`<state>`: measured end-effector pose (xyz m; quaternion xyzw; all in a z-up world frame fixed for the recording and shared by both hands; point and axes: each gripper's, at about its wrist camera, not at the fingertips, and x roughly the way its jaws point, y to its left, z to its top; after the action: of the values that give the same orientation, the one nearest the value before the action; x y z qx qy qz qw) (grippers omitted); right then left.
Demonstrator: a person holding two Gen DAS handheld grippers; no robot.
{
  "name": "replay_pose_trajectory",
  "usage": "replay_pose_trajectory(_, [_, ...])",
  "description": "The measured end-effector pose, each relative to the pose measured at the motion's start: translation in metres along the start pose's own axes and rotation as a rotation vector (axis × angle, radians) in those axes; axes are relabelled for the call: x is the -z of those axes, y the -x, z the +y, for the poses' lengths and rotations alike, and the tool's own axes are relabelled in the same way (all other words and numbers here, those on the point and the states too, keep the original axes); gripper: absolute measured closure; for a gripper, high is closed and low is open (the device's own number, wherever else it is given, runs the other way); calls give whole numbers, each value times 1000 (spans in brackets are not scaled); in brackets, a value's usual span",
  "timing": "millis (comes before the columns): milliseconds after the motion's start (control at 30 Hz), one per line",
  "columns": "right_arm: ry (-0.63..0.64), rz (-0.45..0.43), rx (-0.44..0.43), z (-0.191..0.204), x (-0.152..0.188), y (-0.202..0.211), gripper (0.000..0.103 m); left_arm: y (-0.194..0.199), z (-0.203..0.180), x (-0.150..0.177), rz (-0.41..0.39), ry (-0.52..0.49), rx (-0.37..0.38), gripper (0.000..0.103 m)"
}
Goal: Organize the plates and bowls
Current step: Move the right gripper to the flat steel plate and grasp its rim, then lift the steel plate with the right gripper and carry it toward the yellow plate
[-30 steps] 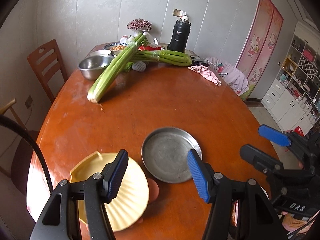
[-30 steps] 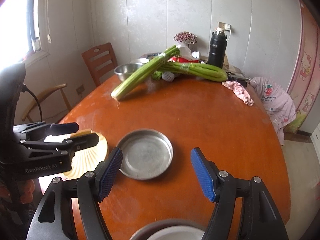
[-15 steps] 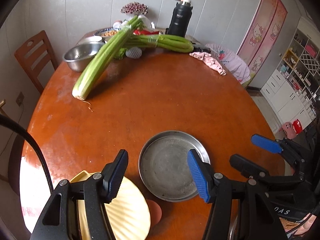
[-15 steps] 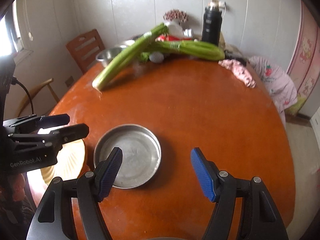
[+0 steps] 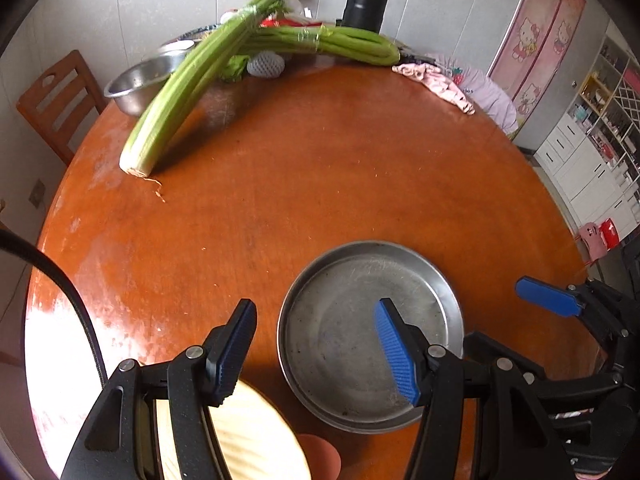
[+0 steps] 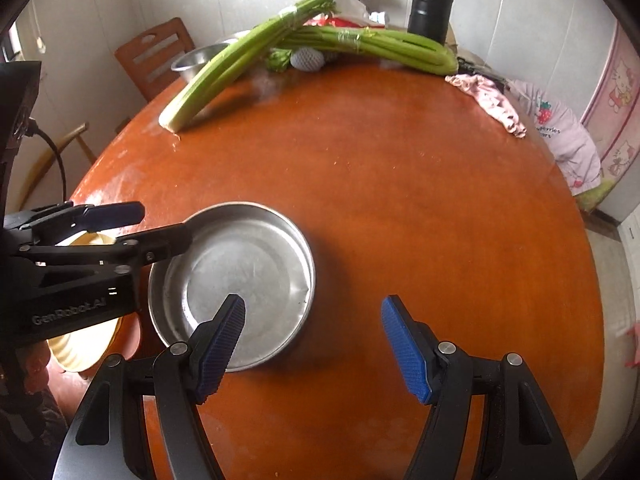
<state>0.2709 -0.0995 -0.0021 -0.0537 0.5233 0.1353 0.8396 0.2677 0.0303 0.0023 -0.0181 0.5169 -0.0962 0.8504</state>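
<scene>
The steel plate (image 5: 370,336) sits flat on the near part of the round wooden table (image 5: 320,168), dull side up, nothing in it. That's the prize here, and both tools are lining up on it from either side. Just to its left, the pale yellow scalloped plate (image 5: 256,436) lies at the table's near edge, half hidden under the left gripper's frame.

The left gripper (image 5: 316,344) hangs with its jaws spread, pinching nothing: one blue pad over bare wood, the other over the steel plate's bowl, so the left rim falls in the gap. By my reading that's a straddle, set up to bite the rim. The right gripper (image 6: 312,344) is spread too and empty, its left pad over the plate's near edge, its right pad over open table. Whether either pad touches metal, I can't tell.

Farther back, two bundles of celery (image 6: 240,64) cross each other, a steel bowl (image 5: 140,80) sits behind them near the chair (image 5: 52,108), and a black flask (image 6: 430,4) stands by the wall with a pink cloth (image 6: 488,100) off to the right.

Against the frame a second back: both tools have dropped and pitched downward, so the plate now looms far larger in both views. The yellow plate has slid mostly out of the left view's bottom. Jaw spread looks the same on both. Nothing on the table has shifted.
</scene>
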Motion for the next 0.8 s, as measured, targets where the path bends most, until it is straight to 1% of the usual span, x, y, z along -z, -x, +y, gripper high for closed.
replay_pose_trajectory(233, [13, 74, -4, 5, 1, -21, 31, -16, -3, 0, 37, -8, 6, 42])
replay_pose_trajectory(567, [16, 127, -8, 7, 2, -38, 32, -29, -5, 2, 66, -11, 20, 42])
replay_pose_trajectory(700, [20, 159, -31, 10, 4, -45, 36, -34, -4, 2, 73, -4, 23, 42])
replay_pose_trajectory(800, [27, 177, -32, 13, 5, -50, 42, -35, -5, 1, 73, -11, 22, 42])
